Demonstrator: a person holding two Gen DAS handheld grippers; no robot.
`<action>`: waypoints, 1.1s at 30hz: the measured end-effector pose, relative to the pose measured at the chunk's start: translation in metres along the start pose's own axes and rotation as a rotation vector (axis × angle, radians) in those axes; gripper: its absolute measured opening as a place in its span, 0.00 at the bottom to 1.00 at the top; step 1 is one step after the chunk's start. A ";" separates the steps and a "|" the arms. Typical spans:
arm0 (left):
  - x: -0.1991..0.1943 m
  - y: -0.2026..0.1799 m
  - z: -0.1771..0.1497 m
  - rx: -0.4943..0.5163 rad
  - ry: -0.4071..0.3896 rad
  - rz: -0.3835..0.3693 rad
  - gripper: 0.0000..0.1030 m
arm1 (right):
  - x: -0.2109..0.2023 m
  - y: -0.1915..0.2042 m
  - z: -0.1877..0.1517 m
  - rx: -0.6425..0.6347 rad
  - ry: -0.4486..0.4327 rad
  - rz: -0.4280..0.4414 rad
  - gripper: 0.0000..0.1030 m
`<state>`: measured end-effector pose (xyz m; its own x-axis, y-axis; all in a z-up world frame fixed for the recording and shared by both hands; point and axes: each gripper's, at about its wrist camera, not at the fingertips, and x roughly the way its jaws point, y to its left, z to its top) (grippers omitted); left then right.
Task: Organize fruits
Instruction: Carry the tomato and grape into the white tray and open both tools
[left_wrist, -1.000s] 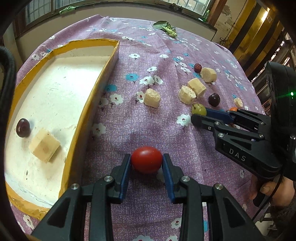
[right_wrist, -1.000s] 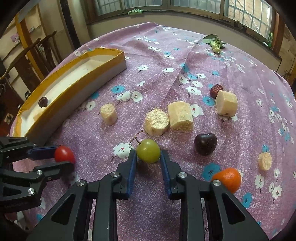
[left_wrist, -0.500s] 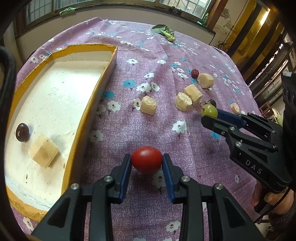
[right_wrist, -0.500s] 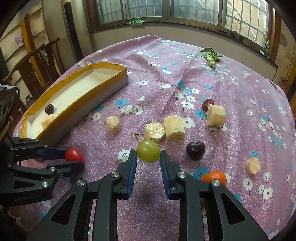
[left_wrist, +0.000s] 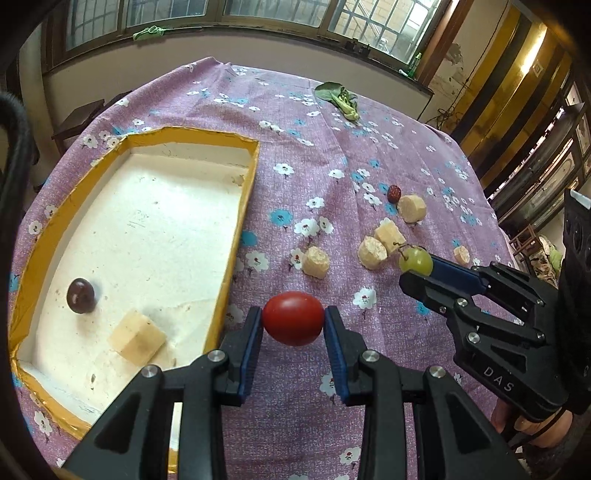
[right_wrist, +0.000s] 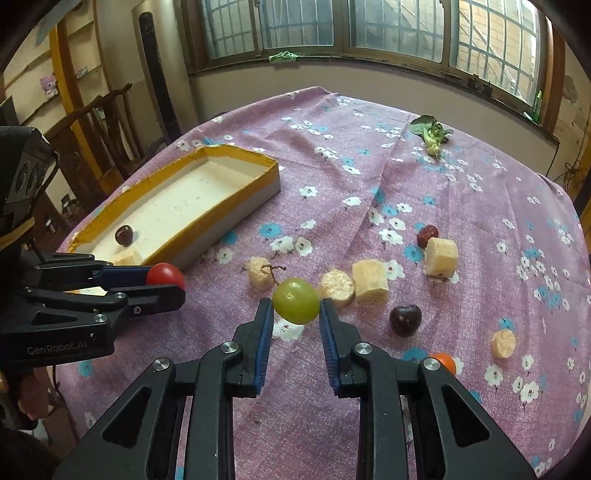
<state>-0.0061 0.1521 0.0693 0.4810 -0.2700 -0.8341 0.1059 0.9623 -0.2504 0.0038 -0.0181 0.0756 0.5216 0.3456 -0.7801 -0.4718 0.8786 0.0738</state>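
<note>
Fruits are split between two places: some already lie in the yellow-rimmed tray (left_wrist: 236, 236) at the left of the desk (left_wrist: 295, 110), the rest are scattered on the floral cloth to the right.

1. Tray contents. A dark cherry (left_wrist: 80, 295) and a pale cut chunk (left_wrist: 136, 339) rest near the tray's near end, apart from each other. The far part of the tray floor is bare, so it reads as the collection point.

2. Left claw (left_wrist: 293, 326). Its two blue pads pinch a red tomato (left_wrist: 293, 317) at its widest sides. The claw is raised off the cloth, just right of the tray's long wall, fingers pointing away from the holder and roughly level. Judgement: the tomato is held high enough to pass over the wall.

3. Right claw (right_wrist: 296, 314). Its pads pinch a green grape (right_wrist: 296, 301), the stem (right_wrist: 272, 268) pointing up and away. It too is lifted above the cloth, near the scattered group, well apart from the tray. The grip on the grape's flanks keeps the round fruit from rolling out.

4. Items not yet collected, left to right: three pale chunks (right_wrist: 369, 280) in a loose row, a second dark cherry (right_wrist: 405, 319), a red date (right_wrist: 427, 235) touching a larger chunk (right_wrist: 440, 257), a small chunk (right_wrist: 503, 343), and an orange fruit (right_wrist: 444, 362) partly hidden behind the right claw's finger.

5. Leafy greens (right_wrist: 432, 134) lie at the far edge, away from everything else.
</note>
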 end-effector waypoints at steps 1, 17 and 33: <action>-0.002 0.005 0.001 -0.009 -0.005 0.002 0.35 | 0.001 0.005 0.005 -0.009 -0.003 0.010 0.24; -0.027 0.107 0.020 -0.125 -0.066 0.159 0.35 | 0.052 0.093 0.069 -0.128 0.012 0.165 0.24; 0.008 0.166 0.032 -0.208 -0.006 0.193 0.35 | 0.127 0.136 0.075 -0.172 0.151 0.210 0.24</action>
<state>0.0437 0.3107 0.0365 0.4796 -0.0814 -0.8737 -0.1690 0.9685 -0.1830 0.0589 0.1693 0.0332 0.2948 0.4495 -0.8433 -0.6785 0.7198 0.1465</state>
